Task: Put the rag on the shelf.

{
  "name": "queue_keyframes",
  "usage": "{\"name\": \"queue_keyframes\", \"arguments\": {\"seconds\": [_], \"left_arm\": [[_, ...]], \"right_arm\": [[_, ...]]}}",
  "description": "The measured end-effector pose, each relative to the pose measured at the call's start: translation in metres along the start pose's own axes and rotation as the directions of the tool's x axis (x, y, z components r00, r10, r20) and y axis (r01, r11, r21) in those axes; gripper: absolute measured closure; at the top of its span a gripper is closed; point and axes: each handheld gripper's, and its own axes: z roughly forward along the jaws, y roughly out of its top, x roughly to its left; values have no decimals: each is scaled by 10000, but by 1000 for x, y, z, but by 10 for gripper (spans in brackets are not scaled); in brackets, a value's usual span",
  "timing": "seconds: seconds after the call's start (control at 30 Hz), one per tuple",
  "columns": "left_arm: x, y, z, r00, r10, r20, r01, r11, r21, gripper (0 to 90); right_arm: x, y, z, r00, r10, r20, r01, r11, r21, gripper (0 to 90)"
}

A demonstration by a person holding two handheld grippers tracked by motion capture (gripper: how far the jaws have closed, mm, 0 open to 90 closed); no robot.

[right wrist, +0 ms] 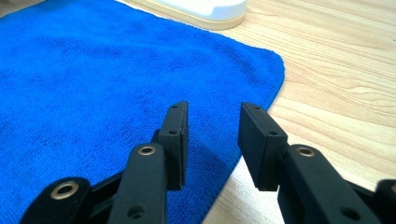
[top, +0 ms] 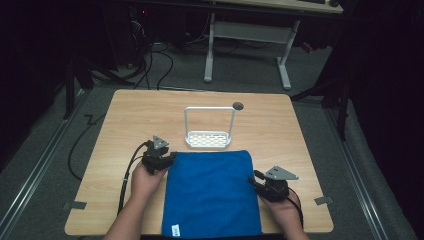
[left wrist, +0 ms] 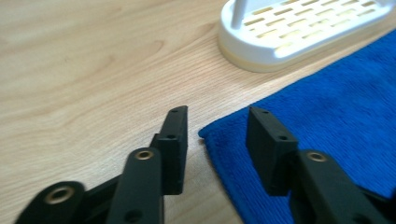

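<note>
Spreading across the table (top: 125, 120), a blue towel (top: 210, 192) lies flat, its far edge just beside a white rack (top: 207, 137). Left gripper (left wrist: 217, 126) and right gripper (right wrist: 212, 123) flank it, fingers open, empty.

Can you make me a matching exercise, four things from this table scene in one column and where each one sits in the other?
Things:
1. towel
2. rack
3. left gripper
4. right gripper

Places:
A. at the towel's far left corner
B. at the towel's right edge
C. flat on the near half of the table
D. just beyond the towel's far edge

Pairs: 1-C, 2-D, 3-A, 4-B
</note>
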Motion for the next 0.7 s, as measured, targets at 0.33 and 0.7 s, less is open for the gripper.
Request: {"name": "queue_keyframes", "arguments": {"seconds": [0.33, 0.7], "left_arm": [[-2, -5, 9, 9998, 217, -5, -217, 9997, -110, 671], [0, -7, 8, 9988, 183, 459, -174, 9997, -189, 850]], "right_arm": [[-2, -2, 4, 9985, 165, 516, -167, 9999, 38, 584], [-27, 33, 39, 9864, 1028, 1282, -1119, 9916, 654, 629]]}}
